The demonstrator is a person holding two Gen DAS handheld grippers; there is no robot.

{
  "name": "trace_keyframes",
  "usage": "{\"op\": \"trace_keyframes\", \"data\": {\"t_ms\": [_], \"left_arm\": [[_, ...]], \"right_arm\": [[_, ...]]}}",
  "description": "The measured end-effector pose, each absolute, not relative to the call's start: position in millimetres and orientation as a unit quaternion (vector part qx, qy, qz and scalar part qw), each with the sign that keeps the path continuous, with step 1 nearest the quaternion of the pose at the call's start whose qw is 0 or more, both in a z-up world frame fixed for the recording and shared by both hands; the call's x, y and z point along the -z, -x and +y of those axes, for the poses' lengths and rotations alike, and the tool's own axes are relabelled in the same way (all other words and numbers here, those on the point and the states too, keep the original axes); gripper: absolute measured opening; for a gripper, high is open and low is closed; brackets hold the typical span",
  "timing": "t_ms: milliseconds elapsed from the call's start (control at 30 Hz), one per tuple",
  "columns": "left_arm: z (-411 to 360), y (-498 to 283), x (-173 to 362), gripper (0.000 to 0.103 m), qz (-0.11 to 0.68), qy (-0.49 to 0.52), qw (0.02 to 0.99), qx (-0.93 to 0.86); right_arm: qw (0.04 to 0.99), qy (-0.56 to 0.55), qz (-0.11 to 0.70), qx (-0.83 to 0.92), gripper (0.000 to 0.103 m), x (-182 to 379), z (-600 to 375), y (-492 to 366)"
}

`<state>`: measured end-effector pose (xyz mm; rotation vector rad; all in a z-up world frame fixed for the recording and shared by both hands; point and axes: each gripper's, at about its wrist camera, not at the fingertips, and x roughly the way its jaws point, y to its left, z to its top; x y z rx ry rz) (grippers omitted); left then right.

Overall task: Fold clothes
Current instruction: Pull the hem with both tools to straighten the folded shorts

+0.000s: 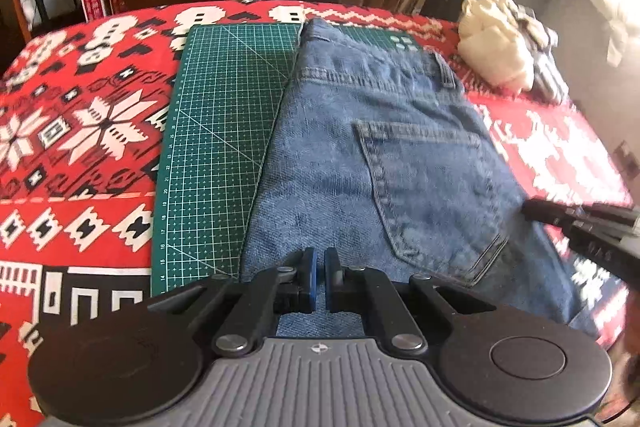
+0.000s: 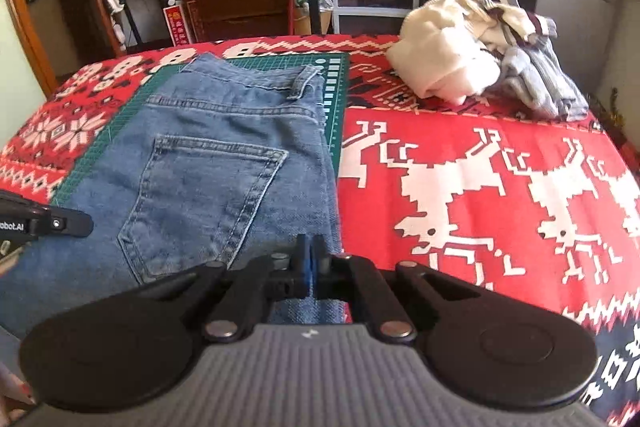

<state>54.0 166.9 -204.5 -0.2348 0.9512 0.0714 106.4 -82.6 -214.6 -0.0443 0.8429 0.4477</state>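
**Caution: denim slipping from a thin pinch at the near hem**

We found the jeans lying flat, pocket side up, on the green cutting mat, toward the mat's right edge. The left hand-held gripper and right hand-held gripper stood over the near edge with fingers nearly together; we could not tell whether either clamped cloth. We judged that heavy denim could slip from a shallow pinch, or drag the mat across the red blanket.
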Motion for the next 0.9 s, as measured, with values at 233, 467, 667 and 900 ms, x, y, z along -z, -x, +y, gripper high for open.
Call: {"op": "trace_keyframes", "data": {"t_ms": [233,467,667,900], "left_arm": [[177.0,-74.2,201.2,0.006,0.446,0.13,0.884,-0.044],[182.4,-83.3,197.4,0.003,0.445,0.141,0.883,-0.042],[187.0,-91.1,194.1,0.006,0.444,0.151,0.882,-0.04],[180.3,-118.1,208.0,0.005,0.458,0.138,0.878,-0.035]], "right_arm": [[0.886,0.025,0.391,-0.249,0.003,209.3,-64.4,-104.0],[0.887,0.026,0.402,-0.227,0.0,213.9,-71.8,-110.2],[0.888,0.003,0.389,-0.248,0.004,198.3,-57.4,-123.7],[0.88,0.008,0.403,-0.251,0.0,218.1,-42.2,-143.1]]}}
